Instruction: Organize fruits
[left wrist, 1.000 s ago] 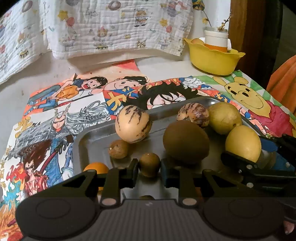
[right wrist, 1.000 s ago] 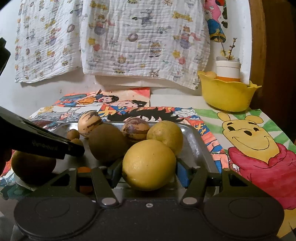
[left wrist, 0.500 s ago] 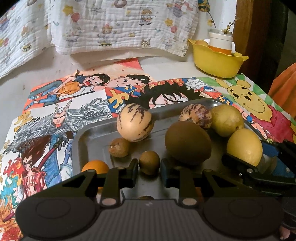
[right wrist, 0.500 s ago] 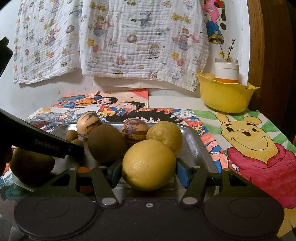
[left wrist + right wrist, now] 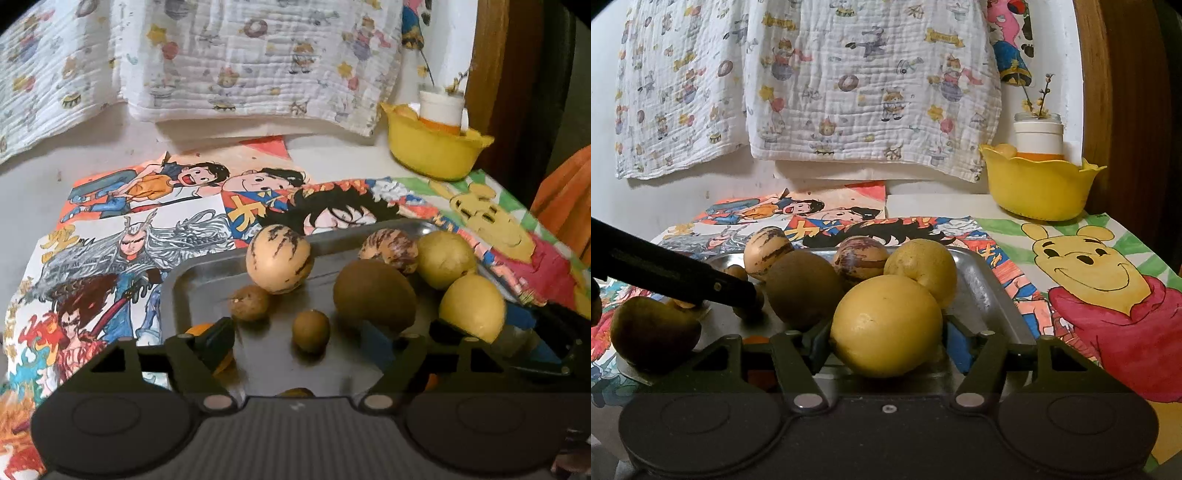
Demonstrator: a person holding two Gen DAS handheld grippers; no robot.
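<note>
A metal tray (image 5: 207,273) holds several fruits: a striped pale melon (image 5: 279,263), a big brown fruit (image 5: 373,293), a second striped fruit (image 5: 388,249), a yellow lemon (image 5: 445,258) and small brown fruits (image 5: 310,330). My left gripper (image 5: 299,341) is open over the tray's near part, a small brown fruit just beyond its fingers. My right gripper (image 5: 886,339) is shut on a large yellow lemon (image 5: 886,325) at the tray's near right; the lemon also shows in the left wrist view (image 5: 471,308). An orange fruit (image 5: 207,330) is partly hidden behind the left finger.
A yellow bowl (image 5: 1038,188) with a white jar stands at the back right. Cartoon drawings (image 5: 140,236) cover the table. A printed cloth (image 5: 812,81) hangs on the wall behind. A dark brown fruit (image 5: 653,334) lies left of the tray in the right wrist view.
My left gripper has opened wide; its fingers were close on either side of the small brown fruit before. The right gripper still holds the lemon in place.
</note>
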